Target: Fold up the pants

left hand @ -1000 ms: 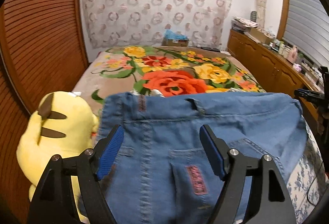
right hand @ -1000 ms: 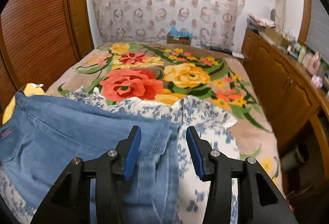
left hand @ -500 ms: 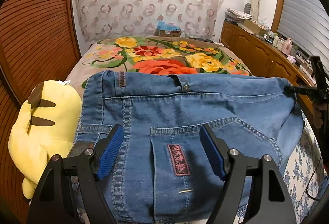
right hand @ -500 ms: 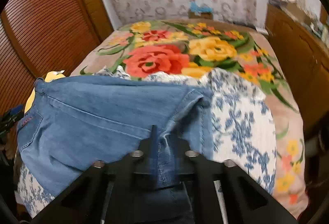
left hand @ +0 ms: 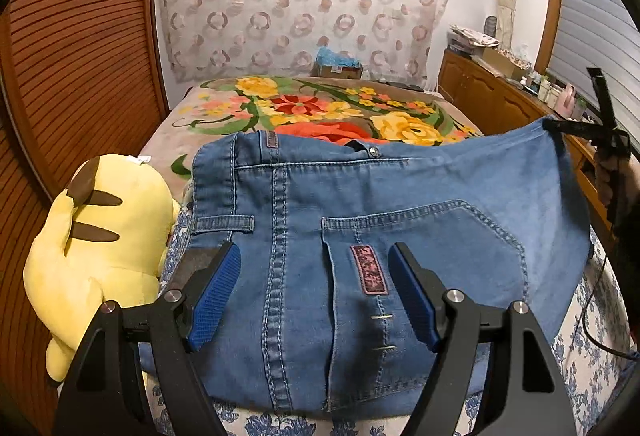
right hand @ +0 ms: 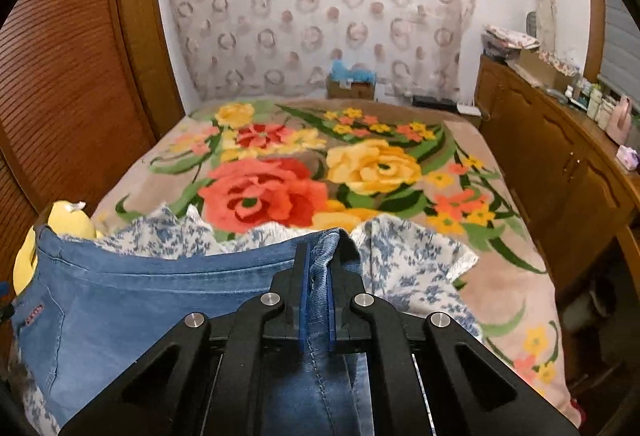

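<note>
Blue denim pants (left hand: 400, 188) lie across the near end of the bed, back pocket and waistband up. My left gripper (left hand: 314, 256) hovers open over the pocket area, its blue pads (left hand: 216, 296) apart and pressing on nothing. My right gripper (right hand: 318, 264) is shut on a bunched edge of the pants (right hand: 160, 300) and holds it raised off the bed. Seen from the left wrist, the right gripper (left hand: 592, 130) sits at the far right with the denim stretched up to it, a hand behind it.
A yellow plush toy (left hand: 104, 236) lies against the pants' left side. Under the pants is a blue-and-white floral cloth (right hand: 408, 256) on a flowered blanket (right hand: 360, 164). Wooden cabinets (right hand: 560, 172) with clutter run along the right, and a slatted wooden wall (left hand: 80, 56) along the left.
My right gripper closed on the pants' edge and lifted it, pulling the right side of the denim up and taut. The left gripper stayed open over the pocket.
</note>
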Demonstrator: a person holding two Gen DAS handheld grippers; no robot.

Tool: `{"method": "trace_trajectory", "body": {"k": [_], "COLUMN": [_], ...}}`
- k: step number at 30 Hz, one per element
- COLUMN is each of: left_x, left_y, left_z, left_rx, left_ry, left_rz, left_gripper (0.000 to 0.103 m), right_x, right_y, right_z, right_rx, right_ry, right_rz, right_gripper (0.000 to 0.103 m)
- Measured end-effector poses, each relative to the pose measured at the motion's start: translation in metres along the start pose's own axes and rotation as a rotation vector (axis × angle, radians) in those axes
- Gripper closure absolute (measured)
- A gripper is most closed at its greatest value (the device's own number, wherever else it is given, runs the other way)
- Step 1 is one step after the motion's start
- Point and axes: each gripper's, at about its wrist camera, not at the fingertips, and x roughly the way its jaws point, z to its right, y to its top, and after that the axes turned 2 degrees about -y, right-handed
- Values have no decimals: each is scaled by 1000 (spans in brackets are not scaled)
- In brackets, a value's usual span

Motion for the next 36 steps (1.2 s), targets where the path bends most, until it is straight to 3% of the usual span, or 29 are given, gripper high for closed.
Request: {"method": "trace_trajectory", "body": {"k": [4, 7, 16, 23, 27, 28, 29, 36], "left_x": [-5, -8, -16, -18, -20, -21, -22, -24], "left_y": [-4, -5, -12, -22, -31, -33, -34, -41], "left_z": [3, 5, 29, 46, 52, 52, 53, 49], "left_rx": [7, 17, 65, 82, 86, 85, 83, 73], "left_ry": [1, 5, -24, -64, -75, -77, -78, -68], "left_rz": [8, 23, 42, 24, 11, 10, 7, -2], "left_gripper": [26, 26, 26, 26, 26, 26, 26, 26], "right_x": [-5, -20, -86, -91, -87, -87, -88, -143], "right_y": [-5, 2, -49, -67, -66, -65, -66, -62], "right_z": [-2, -6, -6, -6, -6, -6, -8, -17], "right_rx": [-5, -3, -15, 11, 53, 54, 45, 28], "right_ry": [-11, -5, 17, 17, 38, 45, 54, 122], "right_rz": [-57, -70, -131, -205, -214, -208, -197, -69], "right_gripper": [72, 65, 64, 64, 64, 74, 94, 98]}}
